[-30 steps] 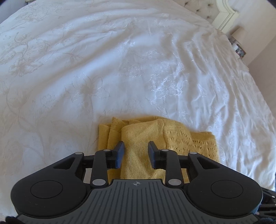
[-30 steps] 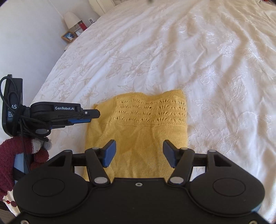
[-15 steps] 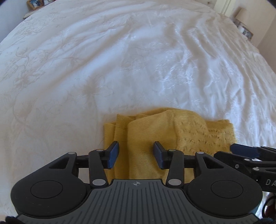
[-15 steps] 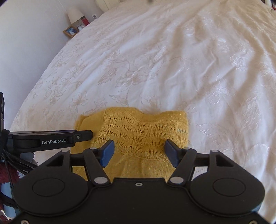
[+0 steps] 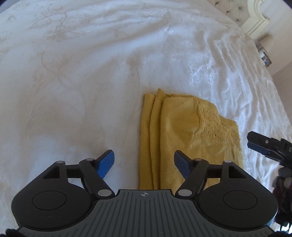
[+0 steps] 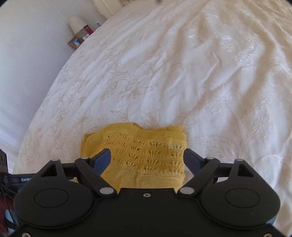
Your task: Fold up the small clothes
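A folded yellow knitted garment (image 5: 184, 134) with a lacy openwork band lies flat on the white bedspread (image 5: 91, 73). My left gripper (image 5: 144, 163) hovers over its left folded edge, jaws opening wide, pads off the cloth. In the right wrist view the same garment (image 6: 146, 151) lies under my right gripper (image 6: 147, 158), whose jaws are also opening, spanning the lacy band without pressing it. The right gripper's fingertip (image 5: 259, 144) shows at the right edge of the left view.
The embroidered bedspread (image 6: 182, 73) spreads wide beyond the garment. A bedside shelf with a lamp (image 6: 77, 24) and photo frame (image 6: 74, 42) stands at the far left; a headboard (image 5: 253, 16) shows at top right. The left gripper's body (image 6: 11, 179) pokes in low left.
Both grippers' jaws have spread wider. The left gripper has shifted to the left, so the garment's left edge now lies between its fingers. The right gripper has moved closer over the lacy band.
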`<state>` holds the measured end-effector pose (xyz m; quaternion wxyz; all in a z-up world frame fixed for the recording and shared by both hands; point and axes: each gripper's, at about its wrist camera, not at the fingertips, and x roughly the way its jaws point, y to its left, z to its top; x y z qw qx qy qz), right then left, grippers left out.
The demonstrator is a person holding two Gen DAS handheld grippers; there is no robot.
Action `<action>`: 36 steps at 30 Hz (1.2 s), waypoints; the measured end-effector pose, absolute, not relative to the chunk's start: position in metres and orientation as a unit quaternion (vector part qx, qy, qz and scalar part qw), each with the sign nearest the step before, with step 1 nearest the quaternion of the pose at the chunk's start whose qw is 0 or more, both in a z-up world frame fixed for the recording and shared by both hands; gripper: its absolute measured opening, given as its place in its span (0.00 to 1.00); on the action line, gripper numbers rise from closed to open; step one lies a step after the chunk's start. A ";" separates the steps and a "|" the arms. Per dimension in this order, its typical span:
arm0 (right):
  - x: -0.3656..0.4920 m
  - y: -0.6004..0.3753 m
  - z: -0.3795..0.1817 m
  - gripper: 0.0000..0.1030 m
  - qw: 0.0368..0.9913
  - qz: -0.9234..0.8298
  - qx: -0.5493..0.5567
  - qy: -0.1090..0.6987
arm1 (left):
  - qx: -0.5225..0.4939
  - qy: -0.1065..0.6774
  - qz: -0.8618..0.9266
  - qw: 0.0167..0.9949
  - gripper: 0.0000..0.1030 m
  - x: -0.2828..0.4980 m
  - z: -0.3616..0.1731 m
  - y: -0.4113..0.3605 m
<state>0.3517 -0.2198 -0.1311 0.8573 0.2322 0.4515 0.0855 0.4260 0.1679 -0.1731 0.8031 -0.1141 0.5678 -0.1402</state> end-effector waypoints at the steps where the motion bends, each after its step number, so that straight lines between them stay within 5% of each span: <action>1: 0.350 -0.226 -0.134 0.90 0.853 0.084 0.239 0.456 | -0.114 0.574 -0.144 0.798 0.72 0.418 -0.174 0.170; 12: 0.358 -0.242 -0.178 0.94 0.798 0.133 0.316 0.496 | -0.149 0.620 -0.205 0.742 0.76 0.383 -0.206 0.151; 19: 0.386 -0.224 -0.191 1.00 0.774 0.175 0.351 0.497 | -0.175 0.615 -0.257 0.724 0.93 0.401 -0.219 0.128; 36: 0.380 -0.227 -0.205 0.99 0.738 0.201 0.406 0.500 | -0.218 0.618 -0.301 0.693 0.86 0.387 -0.225 0.137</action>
